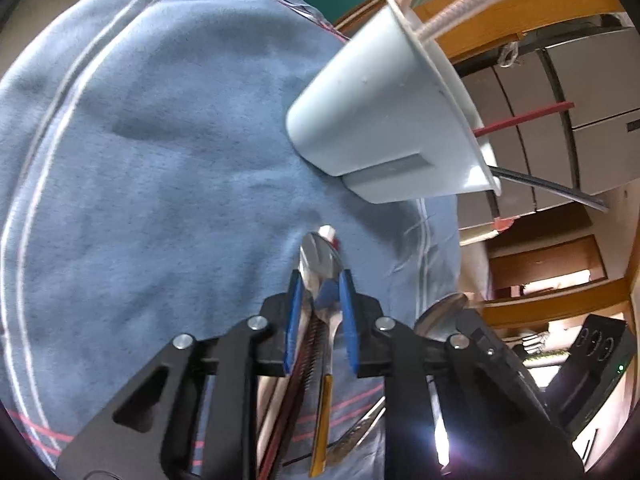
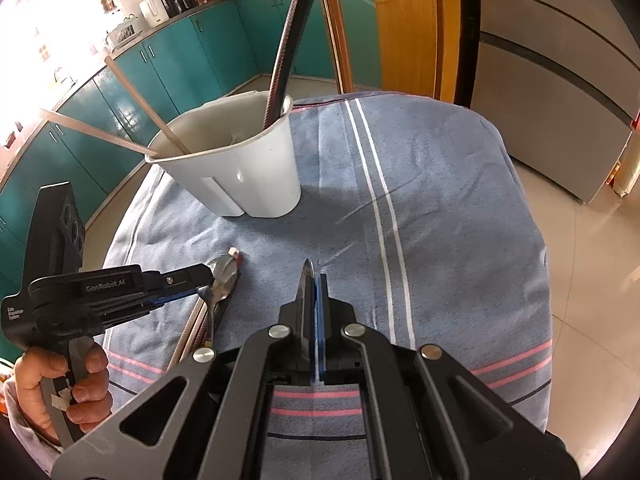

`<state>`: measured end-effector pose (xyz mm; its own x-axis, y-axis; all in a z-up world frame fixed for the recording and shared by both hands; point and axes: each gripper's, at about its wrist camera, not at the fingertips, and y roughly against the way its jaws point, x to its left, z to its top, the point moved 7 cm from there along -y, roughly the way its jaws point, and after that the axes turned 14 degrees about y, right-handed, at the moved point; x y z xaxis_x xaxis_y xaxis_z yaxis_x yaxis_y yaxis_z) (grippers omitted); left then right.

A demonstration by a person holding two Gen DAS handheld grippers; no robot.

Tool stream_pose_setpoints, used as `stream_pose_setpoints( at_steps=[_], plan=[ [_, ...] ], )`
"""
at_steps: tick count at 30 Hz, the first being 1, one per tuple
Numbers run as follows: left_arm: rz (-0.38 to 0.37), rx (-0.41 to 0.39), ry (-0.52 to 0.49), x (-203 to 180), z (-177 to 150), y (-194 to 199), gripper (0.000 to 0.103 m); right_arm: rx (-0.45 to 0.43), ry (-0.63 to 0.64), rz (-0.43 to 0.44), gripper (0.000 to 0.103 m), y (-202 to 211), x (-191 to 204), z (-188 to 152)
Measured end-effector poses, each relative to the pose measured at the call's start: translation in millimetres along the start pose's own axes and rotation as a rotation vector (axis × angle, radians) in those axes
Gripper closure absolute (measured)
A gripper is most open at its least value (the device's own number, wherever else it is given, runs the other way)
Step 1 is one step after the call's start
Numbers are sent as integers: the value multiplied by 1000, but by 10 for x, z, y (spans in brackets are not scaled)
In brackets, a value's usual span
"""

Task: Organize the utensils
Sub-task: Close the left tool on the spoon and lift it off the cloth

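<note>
A white utensil holder (image 1: pixel 380 112) (image 2: pixel 240 176) stands on the blue cloth with pink, red and dark chopsticks sticking out of it. Near the cloth's front lies a metal spoon (image 1: pixel 320 260) (image 2: pixel 224 276) with a yellow handle, resting on top of loose chopsticks (image 1: pixel 280 400) (image 2: pixel 188 332). My left gripper (image 1: pixel 320 276) (image 2: pixel 204 280) has its blue pads against both sides of that spoon's bowl. My right gripper (image 2: pixel 314 280) is shut on a second spoon (image 2: pixel 306 280) (image 1: pixel 440 312) held edge-on, a little right of the left gripper and short of the holder.
A blue striped cloth (image 2: pixel 440 200) covers the small table, which drops off to a tiled floor on the right. A hand (image 2: pixel 80 380) holds the left gripper's handle. Teal cabinets (image 2: pixel 180 52), a wooden door frame (image 2: pixel 404 28) and a grey fridge (image 2: pixel 540 80) stand beyond.
</note>
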<state>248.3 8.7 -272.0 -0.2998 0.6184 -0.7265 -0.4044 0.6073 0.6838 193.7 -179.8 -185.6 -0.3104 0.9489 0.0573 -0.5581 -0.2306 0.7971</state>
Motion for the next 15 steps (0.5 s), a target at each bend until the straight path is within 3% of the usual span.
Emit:
stream_pose_setpoints(
  at_steps=[7, 15],
  plan=[
    [-29, 22, -24, -199, -20, -149, 90, 13, -12, 2, 102, -57, -37, -19],
    [29, 22, -48, -290, -28, -347, 86, 17, -19, 6, 102, -83, -77, -49]
  ],
)
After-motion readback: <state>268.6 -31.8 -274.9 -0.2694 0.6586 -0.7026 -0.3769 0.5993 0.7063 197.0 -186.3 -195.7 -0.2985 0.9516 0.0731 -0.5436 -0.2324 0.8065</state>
